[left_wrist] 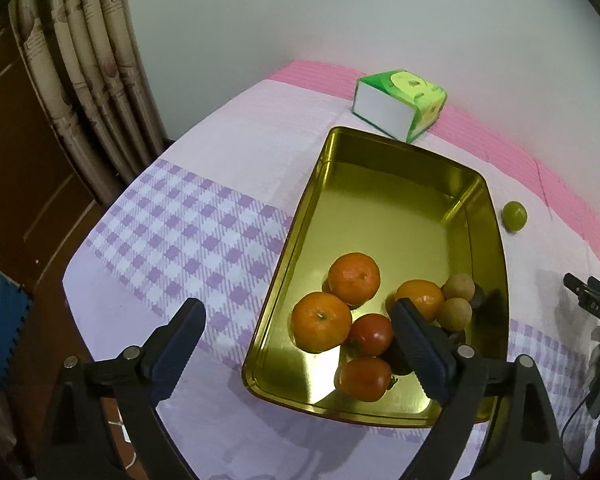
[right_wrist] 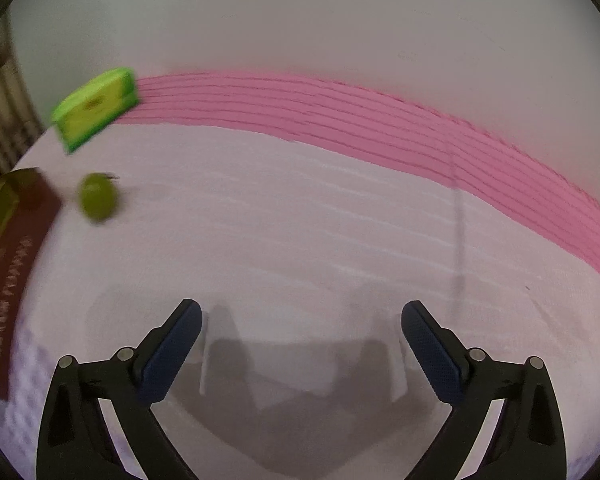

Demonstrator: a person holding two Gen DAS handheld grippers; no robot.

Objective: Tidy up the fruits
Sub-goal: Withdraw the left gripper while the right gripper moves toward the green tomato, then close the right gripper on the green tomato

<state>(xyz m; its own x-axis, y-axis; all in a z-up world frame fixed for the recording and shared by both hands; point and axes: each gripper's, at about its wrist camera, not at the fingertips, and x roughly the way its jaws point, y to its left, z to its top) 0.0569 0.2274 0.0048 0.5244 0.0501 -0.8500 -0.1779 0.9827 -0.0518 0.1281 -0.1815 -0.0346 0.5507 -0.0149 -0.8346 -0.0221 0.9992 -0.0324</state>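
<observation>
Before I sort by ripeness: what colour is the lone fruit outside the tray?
Green; the lone fruit lies on the cloth beside the tray, sharpest in the left wrist view.

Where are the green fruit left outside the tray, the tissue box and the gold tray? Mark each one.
green fruit (left_wrist: 514, 216), left wrist view, middle of its rounded skin.
tissue box (left_wrist: 384, 110), left wrist view, its white side panel.
gold tray (left_wrist: 384, 208), left wrist view, bare floor at its far end.

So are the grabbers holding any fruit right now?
No. The left gripper and the right gripper both have open, empty jaws.
</observation>
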